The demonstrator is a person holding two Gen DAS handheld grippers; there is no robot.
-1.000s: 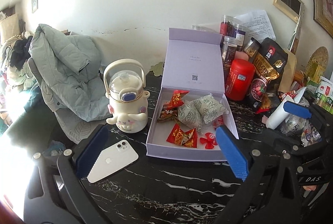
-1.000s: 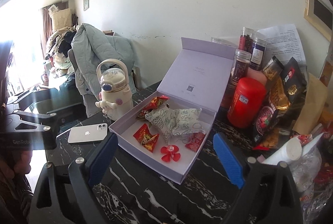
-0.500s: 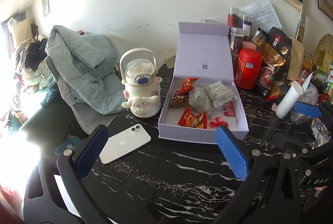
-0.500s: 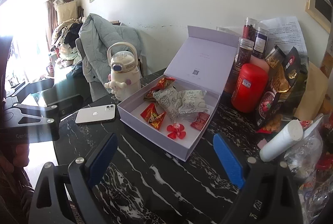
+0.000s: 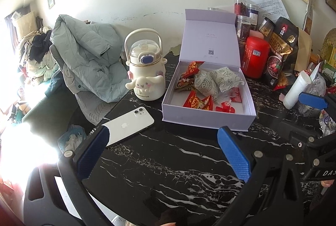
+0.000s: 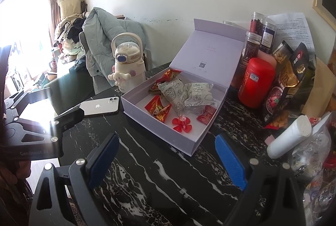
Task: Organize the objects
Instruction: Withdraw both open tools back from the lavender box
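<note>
An open lilac gift box (image 5: 206, 118) (image 6: 159, 131) sits on the black marble table (image 5: 168, 163), its lid upright. Inside lie red snack packets (image 5: 197, 102) (image 6: 158, 109), patterned white pouches (image 5: 216, 81) (image 6: 187, 93) and a red flower-shaped piece (image 5: 226, 107) (image 6: 181, 124). A white phone (image 5: 128, 125) (image 6: 100, 106) lies camera-side up left of the box. A cream cartoon kettle bottle (image 5: 146, 70) (image 6: 127, 64) stands behind it. My left gripper (image 5: 162, 142) hovers open over the table in front of the box and phone. My right gripper (image 6: 167, 148) is open too, empty, near the box's front corner.
Right of the box crowd a red canister (image 5: 255, 57) (image 6: 256, 83), spice jars (image 6: 255, 37), dark snack bags (image 5: 279, 53), a white roll (image 6: 289, 136) and plastic bags. A pale green jacket (image 5: 88, 53) hangs on a chair left of the table. The left gripper's frame (image 6: 31, 137) shows at the right wrist view's left edge.
Both views have pulled back and tilted down, showing more bare table in front of the box. The box, phone and bottle stay where they were. Both grippers stay open.
</note>
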